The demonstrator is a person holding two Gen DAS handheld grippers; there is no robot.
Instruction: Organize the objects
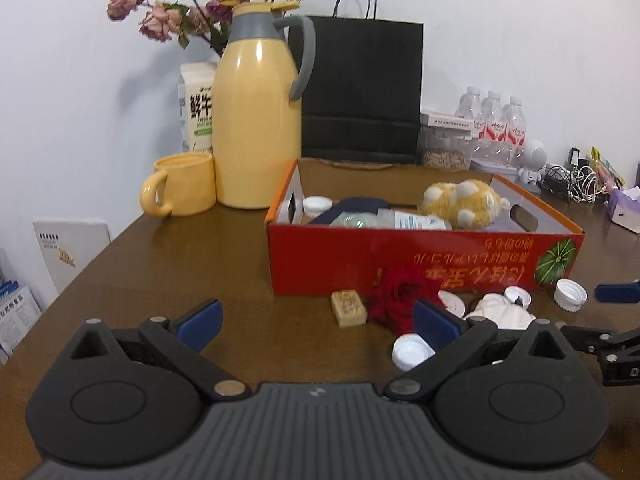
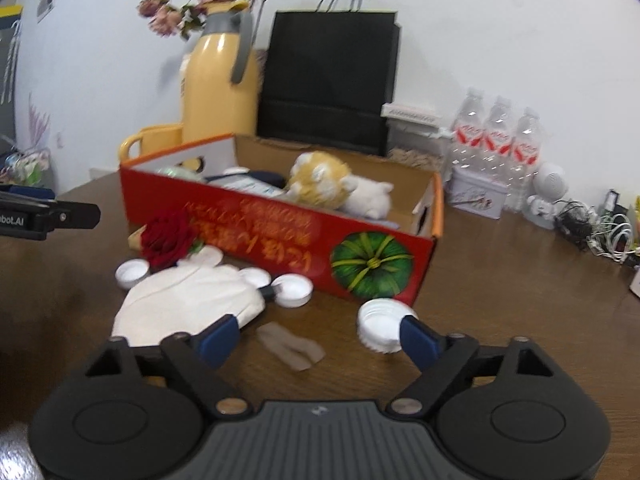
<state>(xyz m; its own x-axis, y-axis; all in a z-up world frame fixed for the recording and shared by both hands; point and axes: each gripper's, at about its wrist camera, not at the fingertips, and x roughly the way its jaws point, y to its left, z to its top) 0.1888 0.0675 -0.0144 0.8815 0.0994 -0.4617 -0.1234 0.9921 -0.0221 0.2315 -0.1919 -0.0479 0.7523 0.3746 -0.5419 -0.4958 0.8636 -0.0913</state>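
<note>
A red cardboard box stands open on the brown table, holding a yellow plush toy, a white cap and other items. In front of it lie a red rose, a tan block, a white cloth and several white caps. My left gripper is open over bare table, the block and rose just beyond it. My right gripper is open; a small brownish scrap lies between its fingers, untouched. A large white cap sits by its right finger.
Behind the box stand a yellow thermos jug, a yellow mug, a milk carton, a black paper bag and water bottles. A tin and tangled cables lie at the right.
</note>
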